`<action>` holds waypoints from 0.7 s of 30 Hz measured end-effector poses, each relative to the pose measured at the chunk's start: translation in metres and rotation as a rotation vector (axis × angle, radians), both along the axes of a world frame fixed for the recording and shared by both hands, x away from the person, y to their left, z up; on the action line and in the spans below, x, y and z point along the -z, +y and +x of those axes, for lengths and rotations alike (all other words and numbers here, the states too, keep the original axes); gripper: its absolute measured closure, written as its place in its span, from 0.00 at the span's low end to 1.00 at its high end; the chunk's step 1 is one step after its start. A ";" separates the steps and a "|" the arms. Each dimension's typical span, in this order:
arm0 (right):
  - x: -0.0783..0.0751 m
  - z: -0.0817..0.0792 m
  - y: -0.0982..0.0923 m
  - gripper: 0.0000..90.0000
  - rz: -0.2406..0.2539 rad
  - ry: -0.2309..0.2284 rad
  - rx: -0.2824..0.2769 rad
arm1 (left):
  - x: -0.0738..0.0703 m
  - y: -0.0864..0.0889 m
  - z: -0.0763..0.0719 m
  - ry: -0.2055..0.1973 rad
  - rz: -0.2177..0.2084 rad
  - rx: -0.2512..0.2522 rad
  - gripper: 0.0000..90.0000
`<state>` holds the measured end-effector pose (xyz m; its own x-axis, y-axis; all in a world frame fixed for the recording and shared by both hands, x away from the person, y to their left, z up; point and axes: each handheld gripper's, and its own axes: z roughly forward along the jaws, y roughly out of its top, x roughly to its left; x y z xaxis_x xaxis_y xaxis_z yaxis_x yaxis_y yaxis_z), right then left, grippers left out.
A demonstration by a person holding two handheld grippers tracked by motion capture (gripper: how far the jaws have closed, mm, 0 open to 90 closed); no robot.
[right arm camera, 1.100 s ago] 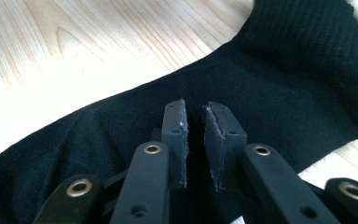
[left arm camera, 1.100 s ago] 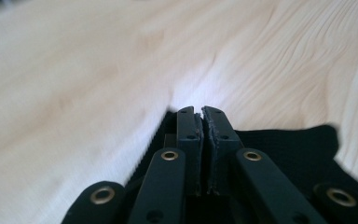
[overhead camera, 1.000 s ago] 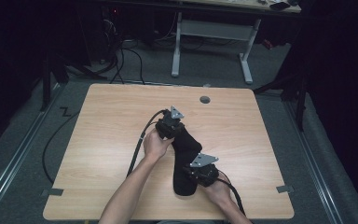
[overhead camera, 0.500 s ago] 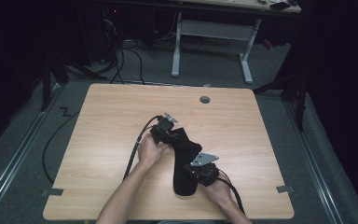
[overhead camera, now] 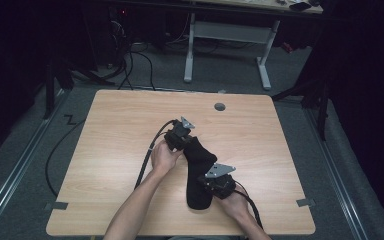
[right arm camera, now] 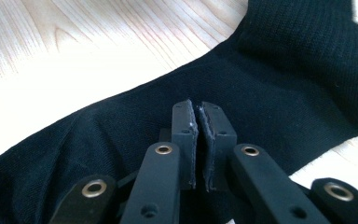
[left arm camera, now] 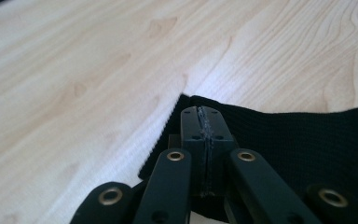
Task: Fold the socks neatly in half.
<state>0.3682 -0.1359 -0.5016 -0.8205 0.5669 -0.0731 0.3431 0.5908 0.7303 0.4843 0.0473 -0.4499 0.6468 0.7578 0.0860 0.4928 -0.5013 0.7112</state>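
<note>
My left tongs (overhead camera: 182, 136) have just clenched on the black sock's (overhead camera: 200, 172) far end; my right tongs (overhead camera: 215, 186) pinch its middle, near the surface's (overhead camera: 120, 125) front edge.

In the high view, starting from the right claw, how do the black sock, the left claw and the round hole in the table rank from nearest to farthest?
1. black sock: directly at the right claw, by the table's near edge.
2. left claw: at the sock's far end, mid-table.
3. round hole: near the table's far edge.

No readable text, labels or numbers — none on any surface.
</note>
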 end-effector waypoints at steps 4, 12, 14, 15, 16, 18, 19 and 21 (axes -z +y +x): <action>0.000 0.000 0.000 0.93 0.001 0.005 0.003 | 0.012 -0.004 0.012 0.013 0.023 -0.023 0.99; -0.004 0.001 -0.004 0.81 0.041 0.011 0.016 | 0.021 -0.002 0.007 -0.004 0.012 -0.065 0.74; -0.007 0.000 -0.006 0.82 0.061 0.000 0.020 | 0.018 0.002 0.000 -0.002 -0.005 -0.056 0.70; -0.009 0.000 -0.007 0.82 0.072 -0.004 0.024 | 0.018 0.003 -0.002 0.000 -0.006 -0.051 0.68; -0.009 0.000 -0.007 0.82 0.074 -0.004 0.028 | 0.017 0.005 -0.007 0.002 -0.011 -0.045 0.67; -0.009 0.003 -0.007 0.83 0.075 0.012 0.035 | 0.018 0.007 -0.013 0.001 -0.017 -0.035 0.66; -0.009 0.004 -0.006 0.83 0.071 0.016 0.035 | 0.019 0.007 -0.017 0.002 -0.018 -0.031 0.66; -0.009 0.006 -0.002 0.83 0.071 0.023 0.033 | 0.022 0.008 -0.023 0.004 -0.017 -0.028 0.65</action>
<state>0.3738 -0.1380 -0.4931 -0.8021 0.5970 -0.0133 0.3787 0.5259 0.7616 0.4616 0.0555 -0.4714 0.6257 0.7769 0.0701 0.5094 -0.4750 0.7176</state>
